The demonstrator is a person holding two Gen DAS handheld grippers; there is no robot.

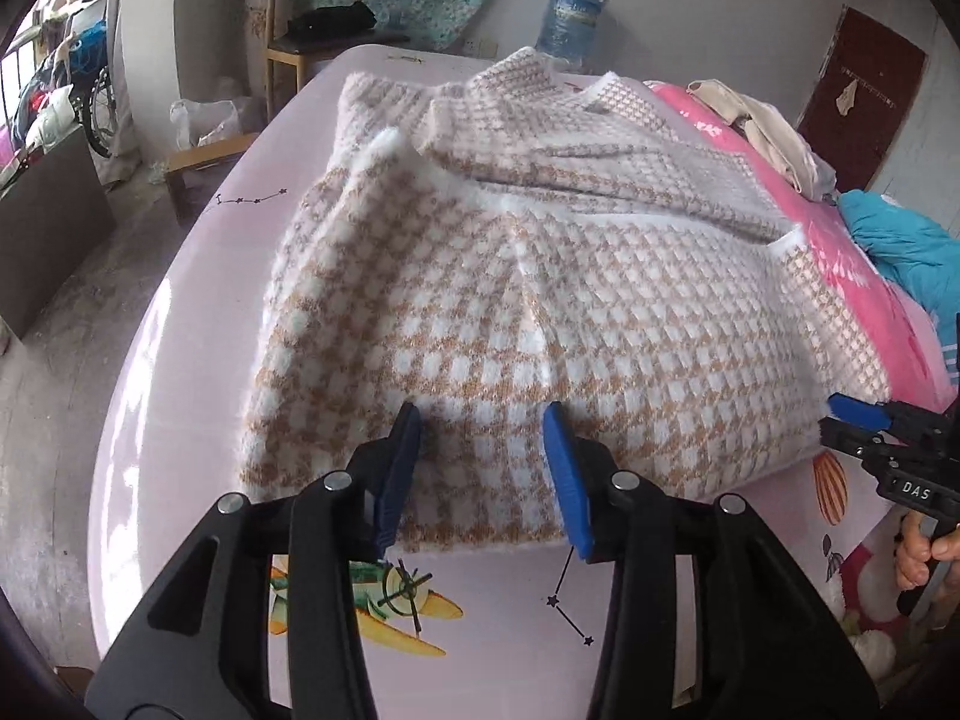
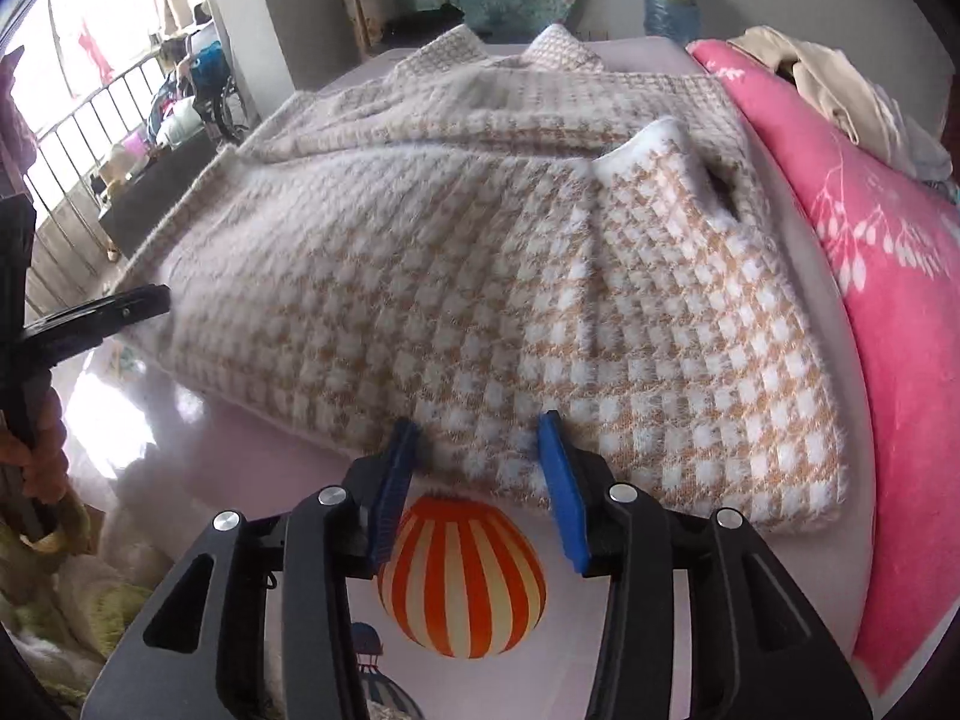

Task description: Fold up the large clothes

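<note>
A large fuzzy sweater (image 1: 540, 276) with a tan and white houndstooth check lies spread on a bed, sleeves folded across its body; it also shows in the right wrist view (image 2: 480, 264). My left gripper (image 1: 480, 414) is open, its blue pads just over the near hem at the left part. My right gripper (image 2: 480, 426) is open, its pads over the near hem at the right part. The right gripper also shows at the right edge of the left wrist view (image 1: 864, 420). The left gripper shows at the left edge of the right wrist view (image 2: 138, 303).
The bed has a pale pink sheet (image 1: 198, 300) with cartoon prints. A pink blanket (image 2: 900, 276) and a pile of clothes (image 2: 840, 90) lie along the right side. A wooden chair (image 1: 312, 18) and a water jug (image 1: 567, 18) stand beyond the bed.
</note>
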